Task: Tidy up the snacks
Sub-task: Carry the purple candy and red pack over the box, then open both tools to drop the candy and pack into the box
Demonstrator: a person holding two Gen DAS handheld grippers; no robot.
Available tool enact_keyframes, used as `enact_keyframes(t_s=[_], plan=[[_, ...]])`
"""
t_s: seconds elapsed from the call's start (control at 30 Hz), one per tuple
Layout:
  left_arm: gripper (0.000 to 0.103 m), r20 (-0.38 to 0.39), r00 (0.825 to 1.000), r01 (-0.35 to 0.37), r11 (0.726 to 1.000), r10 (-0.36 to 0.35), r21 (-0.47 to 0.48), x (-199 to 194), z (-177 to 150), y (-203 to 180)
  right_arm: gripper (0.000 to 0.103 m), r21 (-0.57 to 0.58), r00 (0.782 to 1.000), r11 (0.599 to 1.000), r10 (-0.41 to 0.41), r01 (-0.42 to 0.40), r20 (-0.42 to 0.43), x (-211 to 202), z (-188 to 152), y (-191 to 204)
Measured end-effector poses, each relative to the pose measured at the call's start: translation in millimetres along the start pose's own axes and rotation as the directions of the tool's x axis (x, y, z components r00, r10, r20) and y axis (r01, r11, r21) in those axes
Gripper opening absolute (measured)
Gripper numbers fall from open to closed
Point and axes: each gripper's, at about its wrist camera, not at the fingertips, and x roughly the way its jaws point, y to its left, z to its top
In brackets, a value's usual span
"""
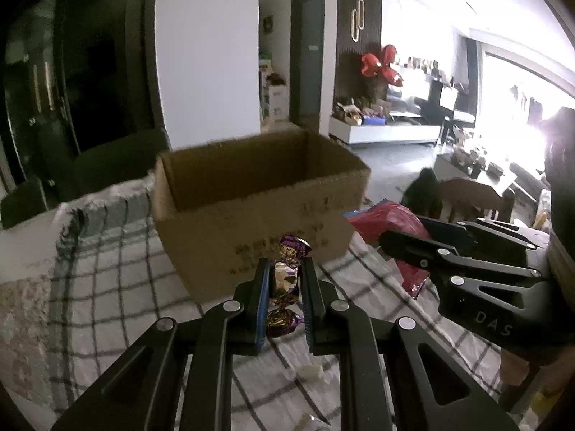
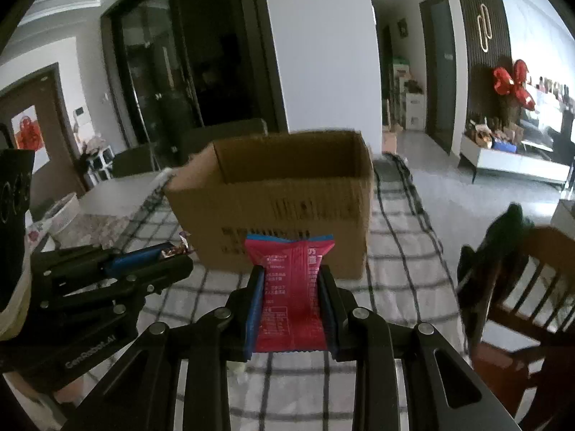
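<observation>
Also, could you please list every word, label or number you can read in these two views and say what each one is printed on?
"DAS": on the right hand-held gripper, left wrist view.
"GenRobot.AI": on the left hand-held gripper, right wrist view.
Cardboard box: dark print on its front, too blurred to read.
Red snack packet: white print, too small to read.
Purple and gold candy: no legible text.

A home, open living and dining area. Dining table (image 2: pixel 402 251) under a checked cloth, open cardboard box (image 2: pixel 280 197) standing on it; wooden chair (image 2: pixel 521 287) just right of the table. Beyond the box a white pillar (image 2: pixel 320 46), dark glass doors (image 2: pixel 172 57) to its left, a hallway door (image 2: pixel 436 64) to its right. Further right, a red bow (image 2: pixel 512 80) above a low white cabinet (image 2: pixel 514 161) crowded with small items. Bright window (image 1: pixel 521 82) far right.
</observation>
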Motion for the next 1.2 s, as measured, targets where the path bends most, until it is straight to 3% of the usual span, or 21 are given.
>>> enact_keyframes(t_s=[0.53,1.07,1.2], plan=[[0.017,0.105,0.992,-0.072,0.997,0.072,-0.002,2,51,24,0.030,-0.087,0.991,0.996,0.013,-0.001,0.136,6,65,6],[0.017,0.061,0.995,-0.081,0.994,0.085,-0.069,62,77,55,0.030,-0.100,0.995,0.995,0.005,0.005,0.098,69,96,-6],[0.022,0.042,0.994,-0.095,0.992,0.099,-0.082,76,80,61,0.030,-0.100,0.997,0.995,-0.004,0.013,0.083,83,99,-8]])
